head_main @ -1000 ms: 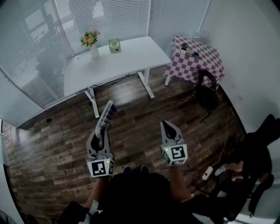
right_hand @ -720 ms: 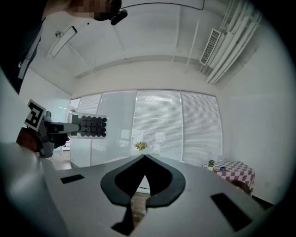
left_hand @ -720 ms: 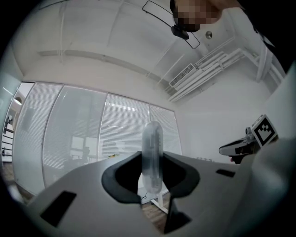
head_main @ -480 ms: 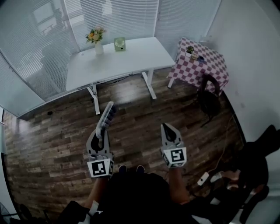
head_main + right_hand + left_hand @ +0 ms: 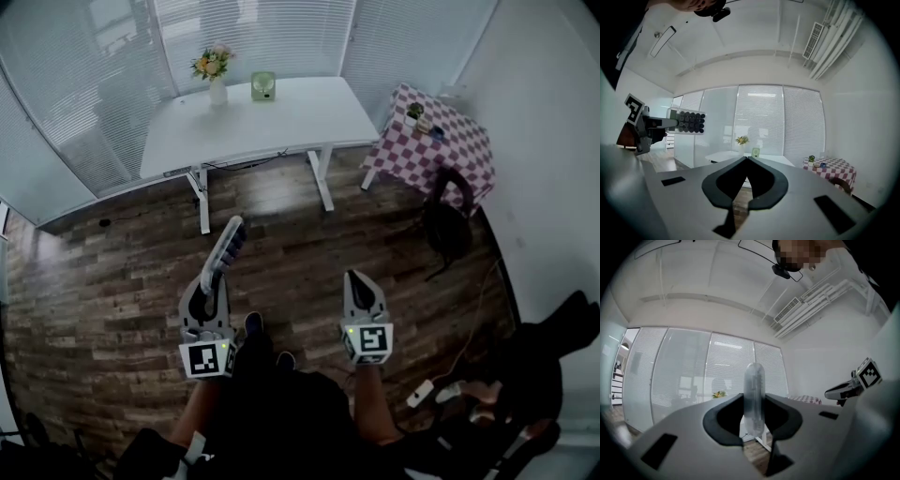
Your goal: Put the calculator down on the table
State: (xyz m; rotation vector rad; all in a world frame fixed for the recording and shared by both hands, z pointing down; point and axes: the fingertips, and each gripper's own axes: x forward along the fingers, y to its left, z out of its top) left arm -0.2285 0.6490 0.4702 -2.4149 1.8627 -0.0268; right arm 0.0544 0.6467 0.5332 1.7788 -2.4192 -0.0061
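A grey calculator (image 5: 228, 246) with dark keys sticks out from my left gripper (image 5: 217, 277), which is shut on its lower end and holds it above the wood floor. In the left gripper view the calculator (image 5: 753, 394) stands edge-on between the jaws of the left gripper (image 5: 753, 405). My right gripper (image 5: 358, 276) hovers beside it to the right, shut with nothing in it; its tips meet in the right gripper view (image 5: 746, 159). The white table (image 5: 309, 112) stands ahead, well beyond both grippers.
On the table's far edge stand a vase of flowers (image 5: 215, 73) and a small green object (image 5: 263, 86). A checkered side table (image 5: 441, 150) and a black chair (image 5: 446, 220) are at the right. Window blinds (image 5: 253, 33) back the table. Cables and a power strip (image 5: 419, 394) lie at the lower right.
The person has stepped forward, so the white table lies closer, and a foot now shows between the grippers. Both grippers came along, the calculator still gripped in the left one.
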